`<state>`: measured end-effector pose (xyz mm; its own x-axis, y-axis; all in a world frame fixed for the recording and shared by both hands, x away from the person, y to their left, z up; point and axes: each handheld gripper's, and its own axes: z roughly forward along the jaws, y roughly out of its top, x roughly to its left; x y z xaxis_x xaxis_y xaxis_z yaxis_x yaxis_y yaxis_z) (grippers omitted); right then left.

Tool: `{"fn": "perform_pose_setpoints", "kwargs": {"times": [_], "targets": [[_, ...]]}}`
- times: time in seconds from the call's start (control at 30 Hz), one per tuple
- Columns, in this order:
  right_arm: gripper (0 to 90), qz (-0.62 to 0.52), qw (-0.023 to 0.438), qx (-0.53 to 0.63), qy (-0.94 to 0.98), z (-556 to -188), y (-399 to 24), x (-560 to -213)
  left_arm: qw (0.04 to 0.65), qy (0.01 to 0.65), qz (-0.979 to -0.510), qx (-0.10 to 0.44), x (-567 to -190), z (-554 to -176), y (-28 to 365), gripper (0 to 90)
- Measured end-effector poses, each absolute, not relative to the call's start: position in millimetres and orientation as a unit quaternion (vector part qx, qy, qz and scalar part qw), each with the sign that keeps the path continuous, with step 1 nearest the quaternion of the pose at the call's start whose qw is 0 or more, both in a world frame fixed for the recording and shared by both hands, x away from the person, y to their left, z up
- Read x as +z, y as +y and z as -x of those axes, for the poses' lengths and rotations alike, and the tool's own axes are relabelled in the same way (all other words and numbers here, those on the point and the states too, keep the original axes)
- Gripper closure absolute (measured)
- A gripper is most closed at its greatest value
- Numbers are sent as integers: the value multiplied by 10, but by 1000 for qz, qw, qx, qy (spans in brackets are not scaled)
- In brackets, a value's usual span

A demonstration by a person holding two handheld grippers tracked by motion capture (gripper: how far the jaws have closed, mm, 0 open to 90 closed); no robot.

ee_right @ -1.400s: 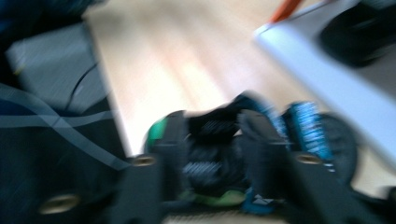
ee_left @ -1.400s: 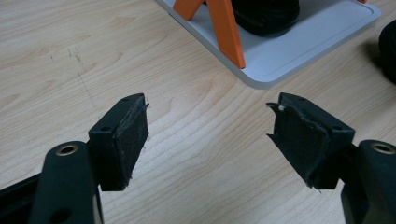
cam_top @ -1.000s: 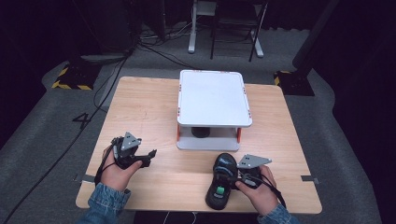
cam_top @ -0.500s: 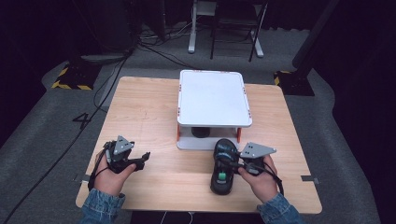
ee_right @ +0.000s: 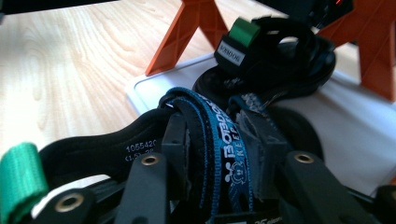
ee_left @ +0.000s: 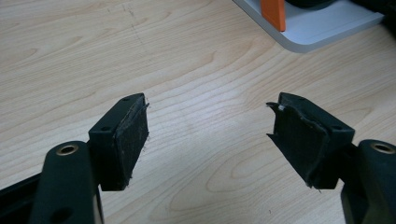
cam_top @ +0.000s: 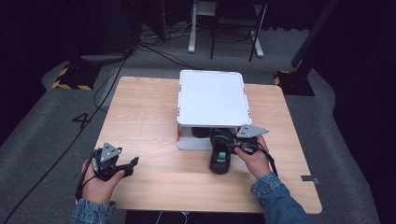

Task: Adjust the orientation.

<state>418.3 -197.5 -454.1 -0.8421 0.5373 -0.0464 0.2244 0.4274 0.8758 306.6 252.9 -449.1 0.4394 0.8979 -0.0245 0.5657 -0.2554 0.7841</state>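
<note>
Pinching a black sandal by its blue strap, the right gripper sat lower centre, jaws just reopening slightly; sandal's long axis pointed up-frame toward the white shelf, its mate already underneath.

Lab/recording studio: black-curtained walls, floor cables, hazard tape, lone wooden table.

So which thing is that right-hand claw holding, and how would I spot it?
Start at the white two-level rack on orange legs in the middle of the wooden table. At its front right edge lies a black sandal, held by its blue-edged strap in the right claw. A matching sandal already sits on the rack's lower shelf; this one is half on the bare wood.
</note>
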Motion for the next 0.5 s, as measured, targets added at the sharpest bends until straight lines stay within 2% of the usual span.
{"fn": "perform_pose_setpoints", "kwargs": {"times": [0.03, 0.07, 0.1, 0.13, 0.3, 0.37, 0.43, 0.5], "targets": [[509, -232, 167, 481, 829, -4157, -1982, -4528, 376, 478, -762, 222, -4485, -3067, 2528, 272], [490, -233, 168, 474, 832, -4123, -1989, -4511, 376, 477, -763, 222, -4481, -3068, 2524, 272], [415, -234, 176, 474, 830, -4094, -1995, -4499, 378, 476, -763, 220, -4480, -3074, 2511, 272], [387, -238, 188, 480, 823, -4036, -2009, -4466, 377, 475, -764, 221, -4477, -3083, 2505, 271], [389, -257, 216, 503, 796, -3734, -2138, -4266, 381, 464, -770, 217, -4468, -3153, 2441, 271], [429, -270, 203, 504, 795, -3597, -2177, -4222, 384, 460, -772, 212, -4474, -3198, 2400, 271], [404, -280, 188, 493, 802, -3466, -2193, -4230, 384, 454, -777, 208, -4478, -3241, 2365, 271], [332, -298, 165, 477, 810, -3362, -2187, -4289, 384, 450, -779, 206, -4476, -3280, 2324, 271]]}}
